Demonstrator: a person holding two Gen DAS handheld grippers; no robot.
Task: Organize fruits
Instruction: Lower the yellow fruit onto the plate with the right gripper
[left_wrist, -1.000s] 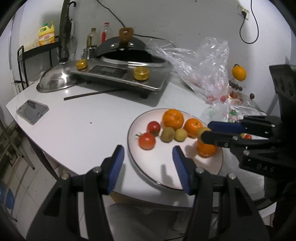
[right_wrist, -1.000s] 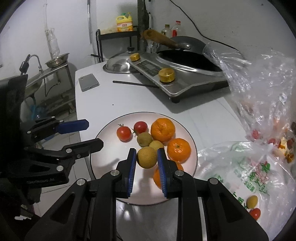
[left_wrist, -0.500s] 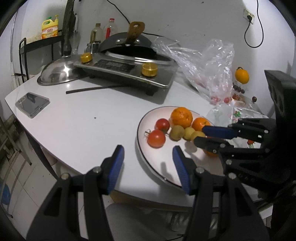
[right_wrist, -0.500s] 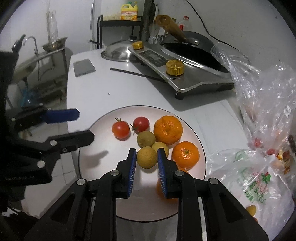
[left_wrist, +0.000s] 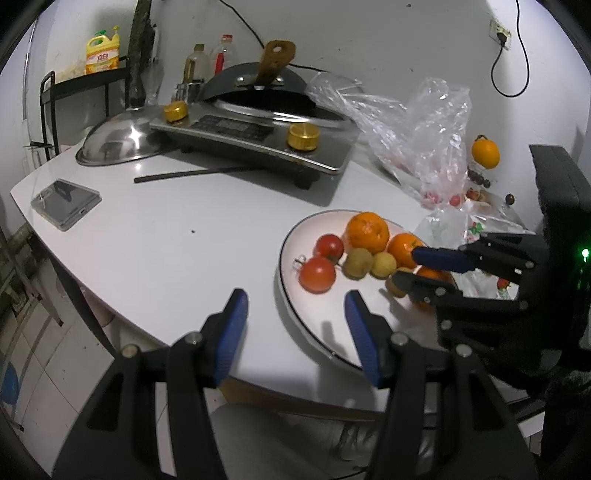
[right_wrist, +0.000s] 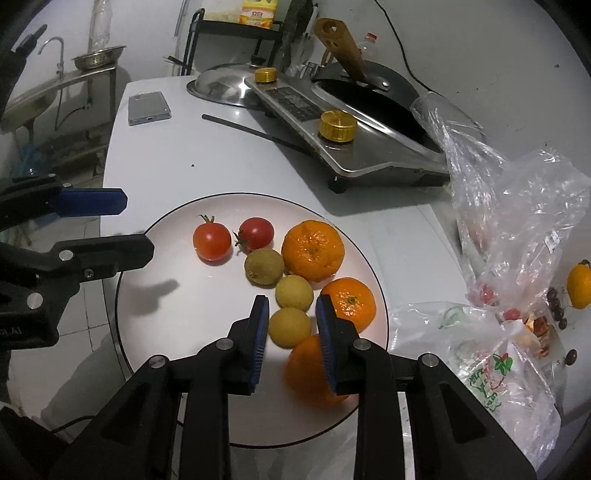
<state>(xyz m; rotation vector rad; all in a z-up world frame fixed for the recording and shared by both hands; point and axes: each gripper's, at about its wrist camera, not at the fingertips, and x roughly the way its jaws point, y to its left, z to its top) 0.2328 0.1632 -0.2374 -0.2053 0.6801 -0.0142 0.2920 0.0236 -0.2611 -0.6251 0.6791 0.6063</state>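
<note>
A white plate (right_wrist: 147, 332) holds two tomatoes (right_wrist: 211, 242), three tangerines (right_wrist: 313, 249) and three small yellow-brown fruits. The nearest small fruit (right_wrist: 289, 326) rests on the plate beside a tangerine (right_wrist: 308, 373). My right gripper (right_wrist: 290, 328) straddles it; its jaws are opening and a thin gap shows at each pad. In the left wrist view the right gripper (left_wrist: 404, 266) reaches in over the plate (left_wrist: 295, 295). My left gripper (left_wrist: 295, 317) hangs open over the plate's near rim with nothing between its fingers; the right wrist view shows it (right_wrist: 136, 227) at the plate's left edge.
Behind the plate stands a steel cooker (right_wrist: 354, 147) with a black wok (right_wrist: 373, 96), a steel lid (right_wrist: 221, 86), a dark stick (right_wrist: 255, 133) and a phone (right_wrist: 149, 108). Crumpled plastic bags (right_wrist: 509, 229) with more fruit and a loose orange (right_wrist: 580, 284) lie to the right.
The right gripper came down with the small fruit onto the plate, and its pads have parted slightly from it. The left gripper stays open and has hardly moved.
</note>
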